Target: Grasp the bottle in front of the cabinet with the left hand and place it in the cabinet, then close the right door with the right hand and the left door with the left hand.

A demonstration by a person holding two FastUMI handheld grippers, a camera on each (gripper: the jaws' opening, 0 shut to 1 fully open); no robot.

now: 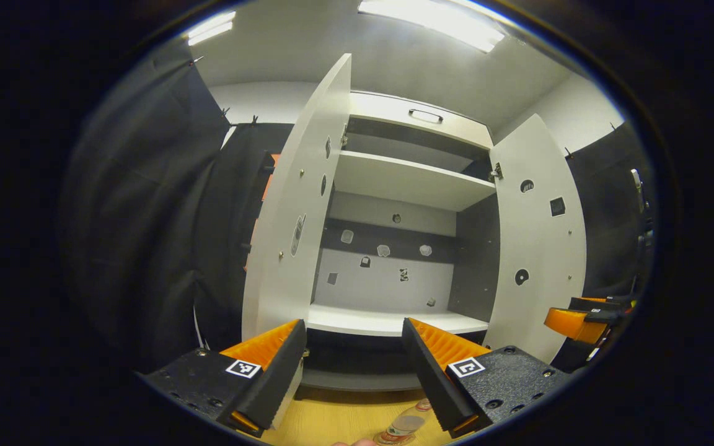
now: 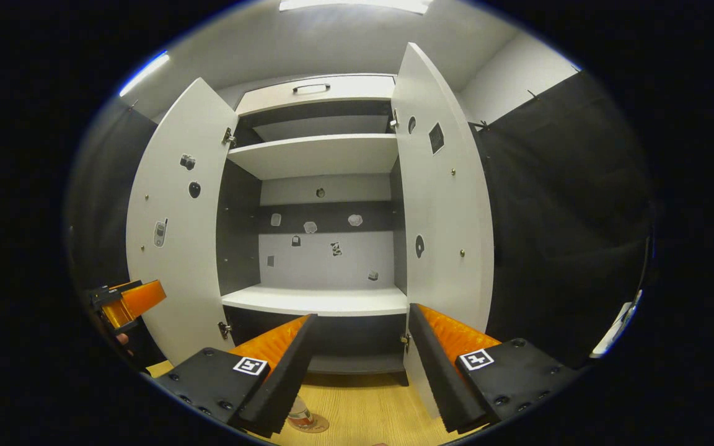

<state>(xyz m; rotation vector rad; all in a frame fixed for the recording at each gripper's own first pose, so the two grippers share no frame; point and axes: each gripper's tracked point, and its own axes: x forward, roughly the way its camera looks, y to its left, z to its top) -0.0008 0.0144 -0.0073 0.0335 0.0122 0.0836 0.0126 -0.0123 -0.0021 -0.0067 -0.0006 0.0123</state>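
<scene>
We are looking at a white ceiling (image 1: 307, 56) where strip lights (image 1: 437, 21) are glowing. Black cloth (image 2: 555, 204) is hanging along the walls, and a wooden floor (image 2: 363, 409) is lying below.

We see a light wooden table (image 1: 332, 421) carrying a white cabinet (image 1: 394, 186) at its far side, both doors swung open. Near us, in front of the cabinet, a bottle (image 1: 401, 428) stands directly on the wood; the right gripper view shows it too (image 2: 300, 416).
</scene>
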